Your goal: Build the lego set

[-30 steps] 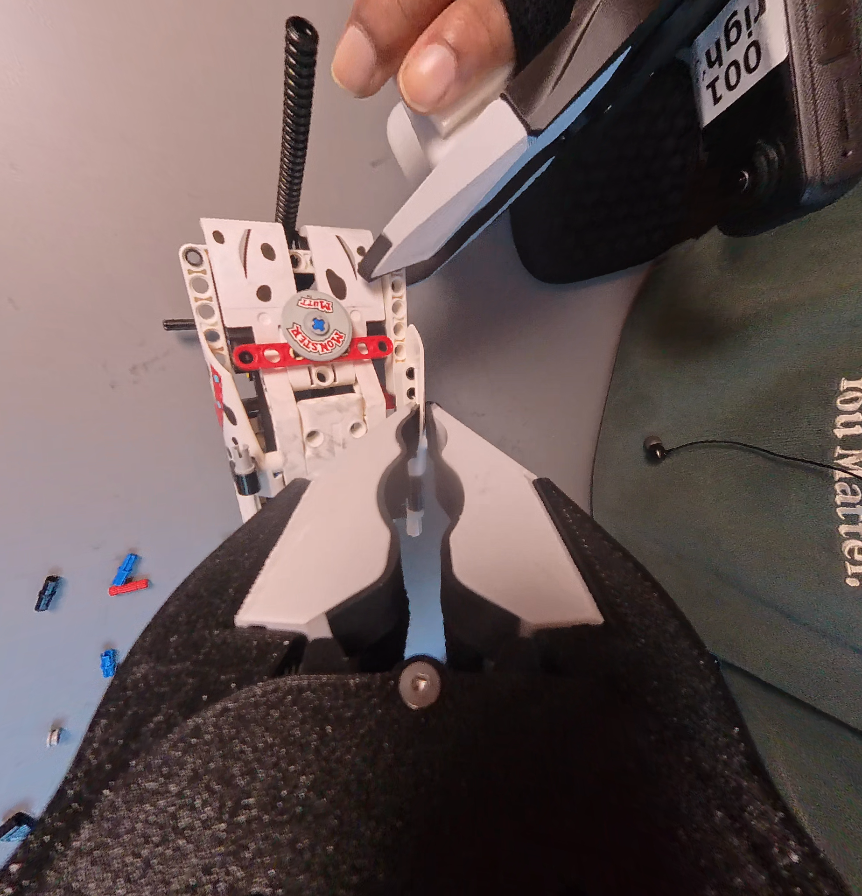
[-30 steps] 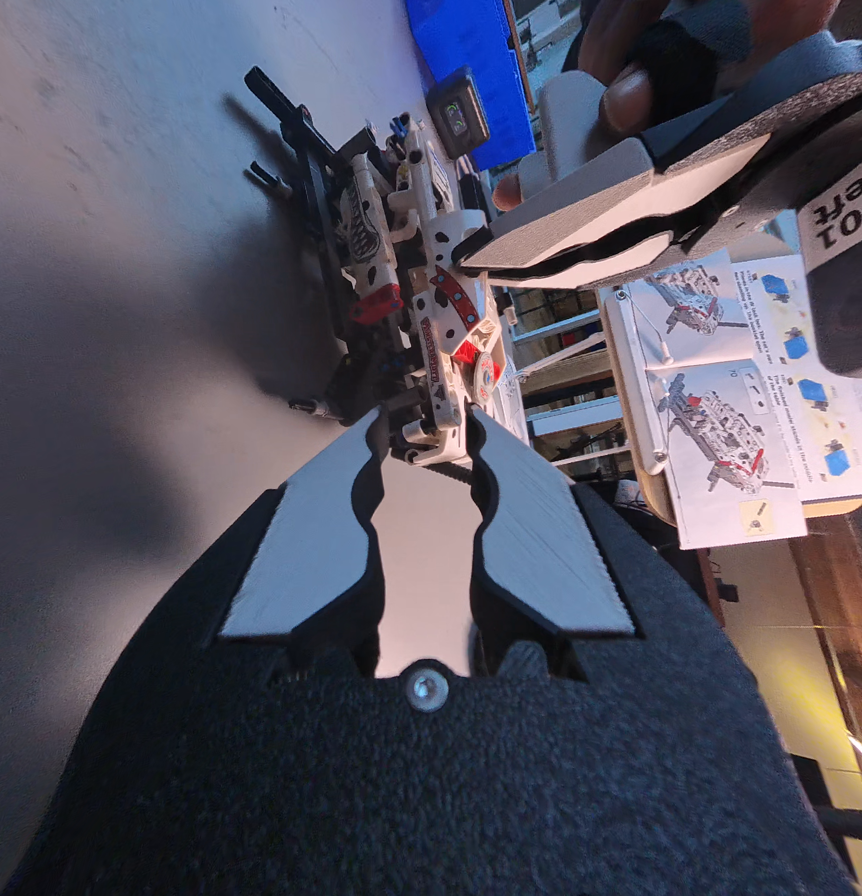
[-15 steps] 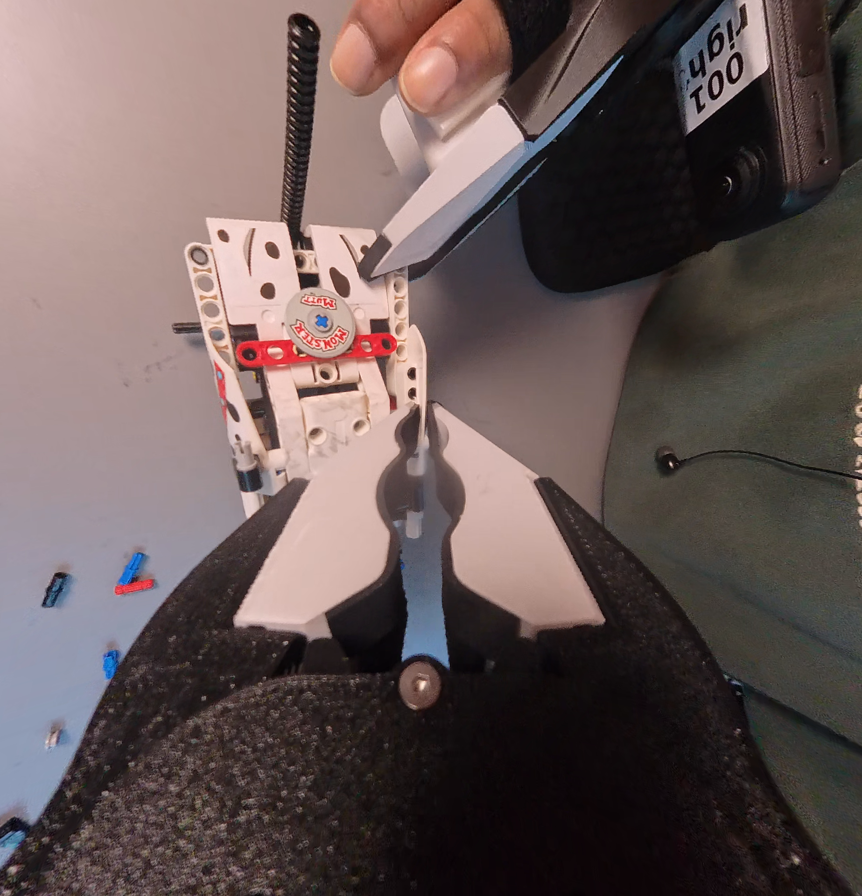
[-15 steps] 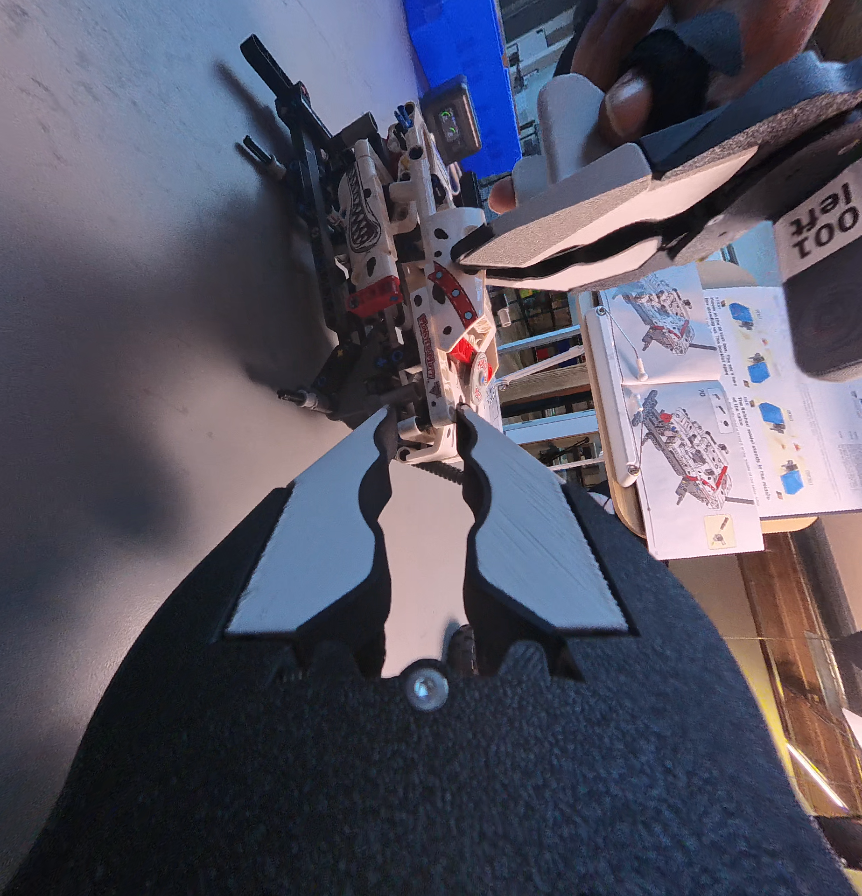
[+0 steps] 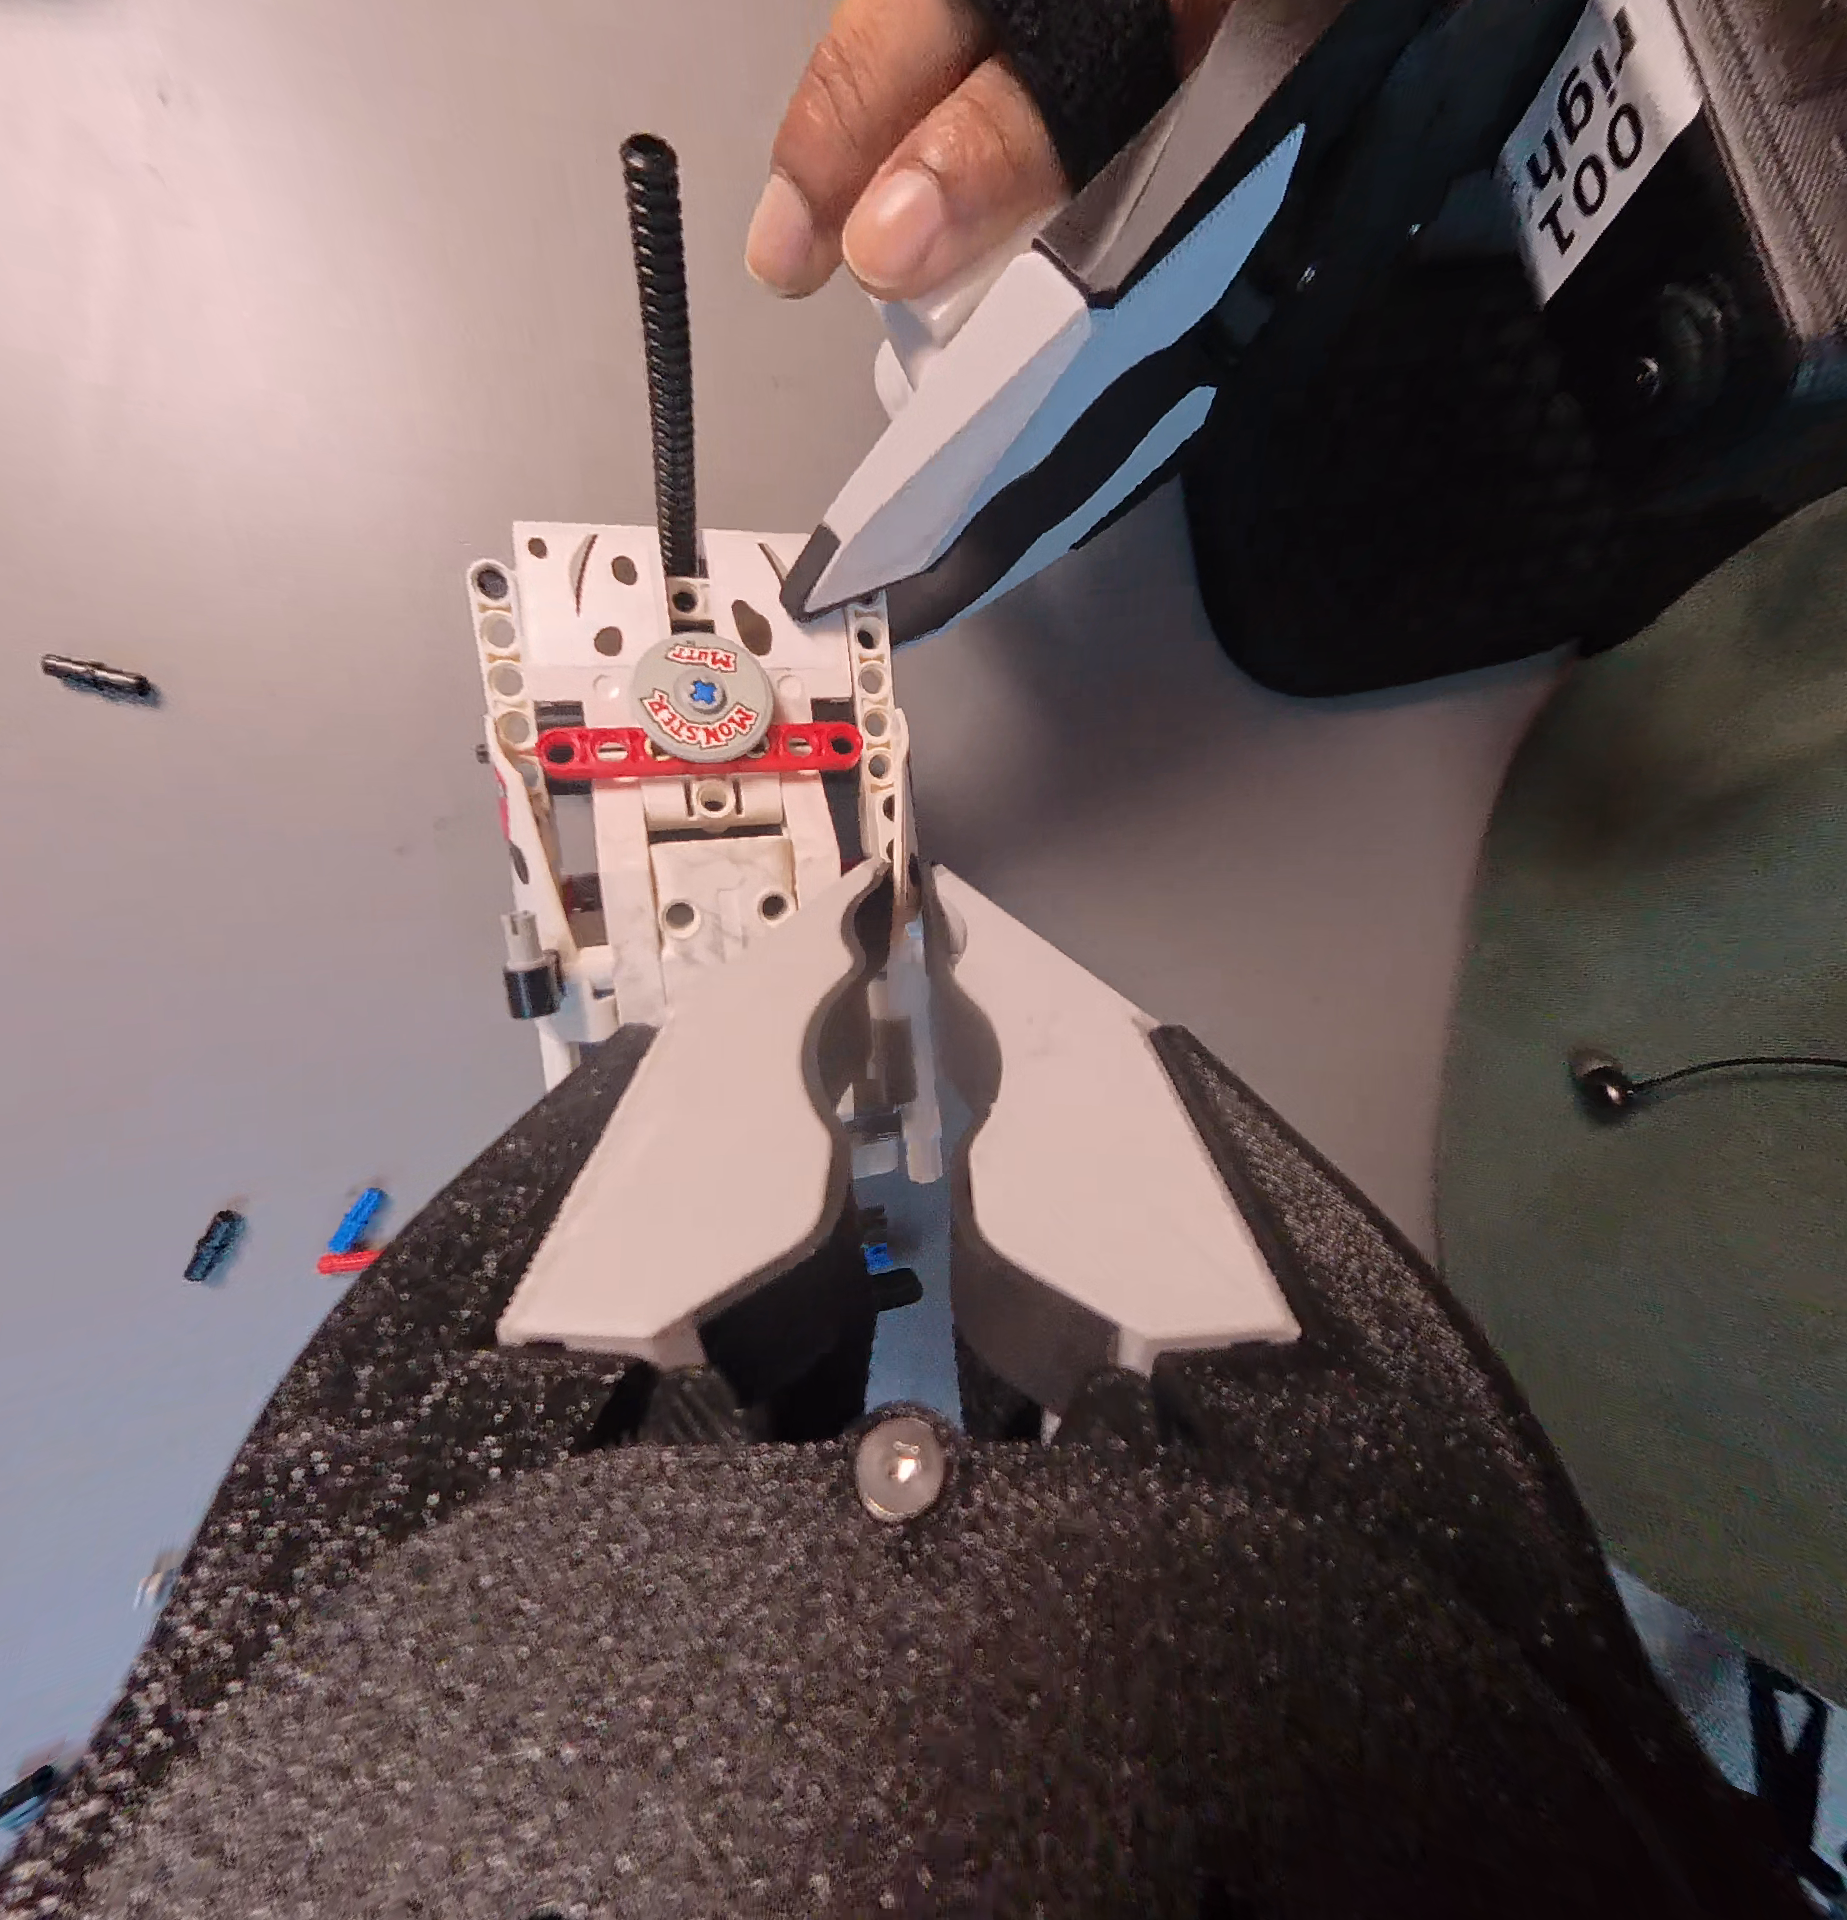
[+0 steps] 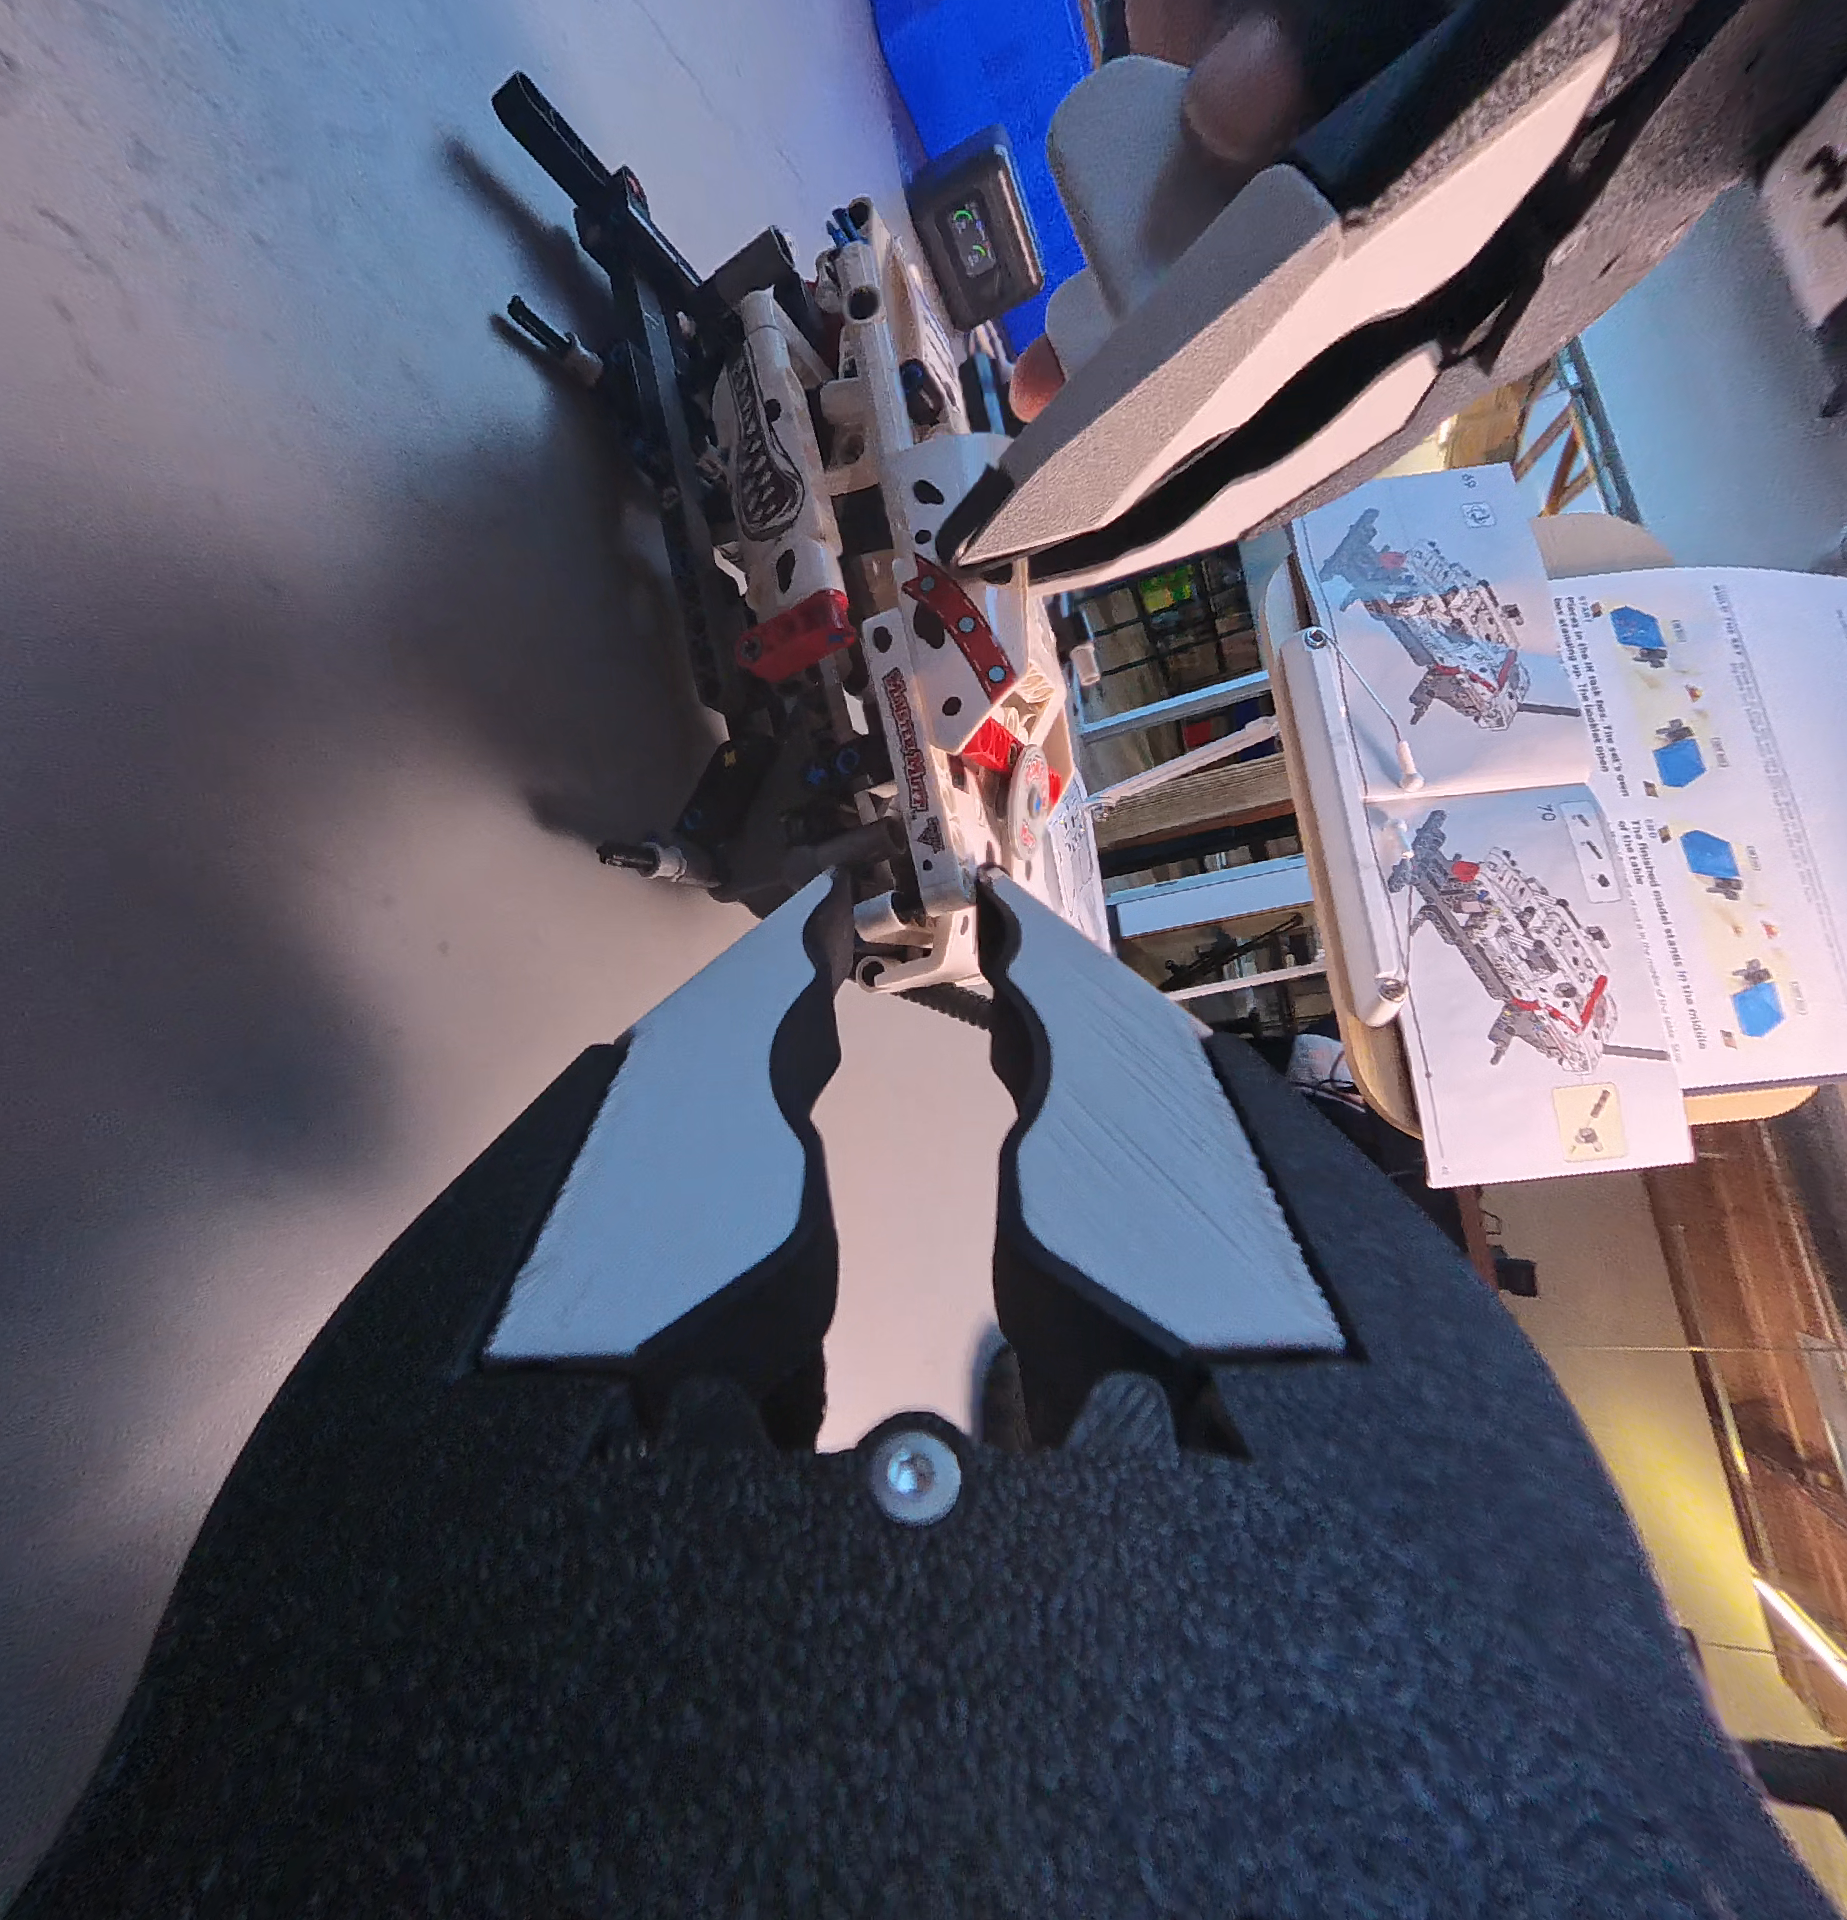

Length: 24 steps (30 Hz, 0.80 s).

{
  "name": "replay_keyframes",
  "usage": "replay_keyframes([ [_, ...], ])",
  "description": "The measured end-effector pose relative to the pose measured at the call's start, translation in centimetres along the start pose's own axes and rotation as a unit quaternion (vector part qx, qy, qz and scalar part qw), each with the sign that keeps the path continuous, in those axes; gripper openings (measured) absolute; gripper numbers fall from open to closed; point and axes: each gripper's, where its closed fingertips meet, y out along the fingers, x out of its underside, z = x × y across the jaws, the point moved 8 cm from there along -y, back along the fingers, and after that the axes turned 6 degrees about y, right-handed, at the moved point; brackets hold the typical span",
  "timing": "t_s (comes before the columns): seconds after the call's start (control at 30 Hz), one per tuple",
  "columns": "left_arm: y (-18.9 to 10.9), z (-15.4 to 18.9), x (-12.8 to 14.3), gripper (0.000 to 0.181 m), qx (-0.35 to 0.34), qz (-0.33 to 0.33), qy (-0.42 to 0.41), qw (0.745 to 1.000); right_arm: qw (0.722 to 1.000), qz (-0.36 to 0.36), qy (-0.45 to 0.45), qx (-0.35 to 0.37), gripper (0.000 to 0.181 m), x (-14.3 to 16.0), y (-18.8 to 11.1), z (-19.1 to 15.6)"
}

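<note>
The lego model (image 5: 721,894), a white spotted truck body with a red beam, a grey round disc and a black ribbed hose (image 5: 661,353), lies on the grey table. My left gripper (image 5: 903,878) is shut on a thin white side piece at the model's near right edge. My right gripper (image 5: 820,597) comes in from the upper right and its tips touch the model's far end. In the right wrist view the right gripper (image 6: 908,894) clamps the white end of the model (image 6: 929,675). The left gripper (image 6: 976,545) grips it from the right.
Small loose pieces lie on the table to the left: a black pin (image 5: 98,675), another black pin (image 5: 212,1244), a blue pin (image 5: 361,1216). An open instruction booklet (image 6: 1521,831) stands to the right. A blue box (image 6: 960,83) and a small screen device (image 6: 976,244) are behind. A person's green shirt (image 5: 1677,1039) is on the right. The right tips stand about 15 cm off the black pin (image 5: 98,675).
Both grippers keep their hold. The model and grippers have shifted slightly, and the right wrist view now sits closer to the model's end.
</note>
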Motion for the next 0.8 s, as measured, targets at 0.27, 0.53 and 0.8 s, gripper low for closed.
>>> replay_keyframes([
  [0.27, 0.0, -0.8, -0.1, 0.003, 0.056, 0.000, -0.052, 0.997, 0.995, 0.013, -0.084, 0.051, 0.031, 0.5, -0.8, -0.2],
  [0.53, 0.0, -1.1, -0.2, 0.002, 0.076, -0.008, -0.071, 0.995, 0.984, 0.013, -0.158, 0.076, 0.021, 0.6, -0.6, -1.0],
  [0.8, 0.1, -1.5, -0.3, 0.001, 0.094, -0.010, -0.087, 0.992, 0.985, 0.009, -0.160, 0.059, 0.017, 0.6, -0.5, -0.8],
])
